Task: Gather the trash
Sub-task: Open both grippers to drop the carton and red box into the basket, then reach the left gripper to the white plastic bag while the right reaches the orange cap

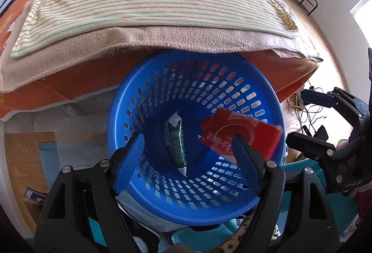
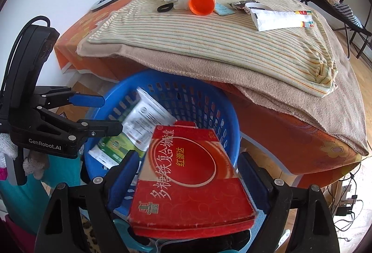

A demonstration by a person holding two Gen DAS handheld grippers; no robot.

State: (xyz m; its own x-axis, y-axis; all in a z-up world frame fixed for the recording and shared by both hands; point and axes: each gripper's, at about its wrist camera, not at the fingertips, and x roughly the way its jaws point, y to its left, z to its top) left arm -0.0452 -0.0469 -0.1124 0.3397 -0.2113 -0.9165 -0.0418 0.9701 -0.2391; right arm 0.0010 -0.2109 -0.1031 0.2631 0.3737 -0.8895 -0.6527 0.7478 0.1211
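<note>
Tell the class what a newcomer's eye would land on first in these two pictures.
First, the red box between the right gripper's fingers, over the blue basket. A green and white packet appears blurred over the basket too. Beyond, an orange cup lies on its side on the striped cloth.

Both grippers are matte black plastic with angular, triangular-cutout arms and round silver screws at the pivots. The left gripper (image 1: 188, 160) carries ribbed blue pads (image 1: 130, 164) inside its jaws and white "GenRobot.AI" lettering, plus a black cable. The right gripper (image 2: 188, 185) has matching dark-blue pads (image 2: 121, 181).
</note>
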